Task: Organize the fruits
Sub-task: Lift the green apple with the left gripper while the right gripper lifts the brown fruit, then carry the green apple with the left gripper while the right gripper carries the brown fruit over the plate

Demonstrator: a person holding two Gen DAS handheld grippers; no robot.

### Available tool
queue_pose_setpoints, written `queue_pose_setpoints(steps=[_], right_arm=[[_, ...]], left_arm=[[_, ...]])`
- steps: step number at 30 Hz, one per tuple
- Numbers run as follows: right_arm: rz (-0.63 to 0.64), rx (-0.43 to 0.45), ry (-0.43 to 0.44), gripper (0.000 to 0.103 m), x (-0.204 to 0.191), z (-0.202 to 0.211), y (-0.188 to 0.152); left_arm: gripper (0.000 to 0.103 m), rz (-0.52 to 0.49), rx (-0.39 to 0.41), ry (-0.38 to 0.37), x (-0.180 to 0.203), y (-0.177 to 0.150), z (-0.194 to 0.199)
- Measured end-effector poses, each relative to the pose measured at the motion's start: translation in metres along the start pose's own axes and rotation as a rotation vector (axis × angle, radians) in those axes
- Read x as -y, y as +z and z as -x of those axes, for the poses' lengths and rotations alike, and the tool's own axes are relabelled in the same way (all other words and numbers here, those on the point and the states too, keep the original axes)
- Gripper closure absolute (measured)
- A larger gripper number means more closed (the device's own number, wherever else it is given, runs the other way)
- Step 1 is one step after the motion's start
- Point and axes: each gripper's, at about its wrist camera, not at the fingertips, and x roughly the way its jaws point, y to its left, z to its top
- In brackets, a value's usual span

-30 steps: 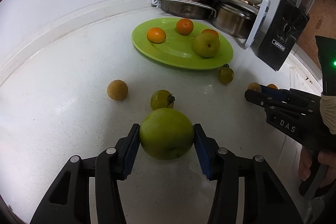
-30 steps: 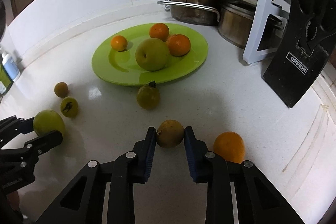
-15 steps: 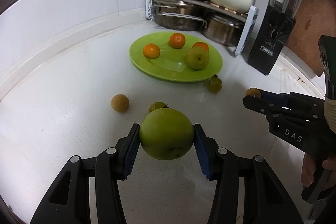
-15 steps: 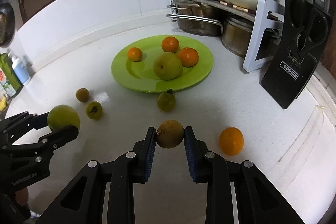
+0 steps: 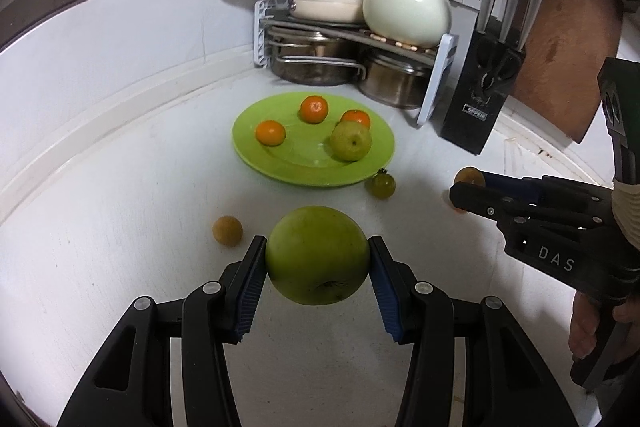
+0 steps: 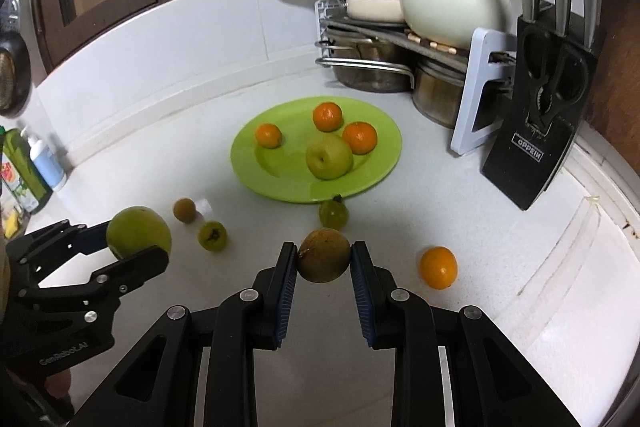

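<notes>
- Table (image 5: 120,187) first: white top, now sitting lower and wider in both wrist views than a second ago, because both hands have lifted; more of the pot rack and knife block shows at the back.
- Plate (image 6: 256,163), bright green, unchanged at the middle of the table; it already carries three small oranges and a green apple (image 6: 329,155), so it reads as the collecting spot.
- Left gripper (image 5: 317,269): jaws clenched on a large green apple (image 5: 317,255), the same hold as a second ago, but the fruit now hangs clear of the table and in line with the plate.
- Right gripper (image 6: 323,261): jaws pressed tight on a small brown round fruit (image 6: 323,255), also raised off the table since the earlier view.
- Loose fruit left on the table: an orange (image 6: 438,267) right of the right gripper, a small green fruit (image 6: 333,214) just beside the plate's near rim, another small green one (image 6: 213,235), and a small brown one (image 6: 184,209).
- Meaning, as I judge it: both pickups are done and the carry to the plate has begun; four pieces would remain afterwards.
</notes>
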Motion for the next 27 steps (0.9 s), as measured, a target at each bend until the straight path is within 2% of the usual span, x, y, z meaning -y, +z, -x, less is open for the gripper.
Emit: queue_pose_setpoints(steps=[3, 12, 19, 27], right_arm=[[0.006, 0.017, -0.007, 0.074, -0.005, 0.006, 0.003], [0.003, 0.061, -0.004, 0.074, -0.014, 0.013, 0.022], [-0.006, 0.085, 0.009, 0.074, -0.017, 0.009, 0.044], [0.015, 0.118, -0.004, 0.074, -0.02, 0.0, 0.071]], left_arm=[[0.053, 0.0, 0.013, -0.021, -0.002, 0.007, 0.006], [0.053, -0.03, 0.076, -0.017, -0.009, 0.034, 0.013], [0.053, -0.046, 0.117, -0.022, -0.015, 0.057, 0.012], [0.053, -0.054, 0.129, -0.017, -0.028, 0.087, -0.001]])
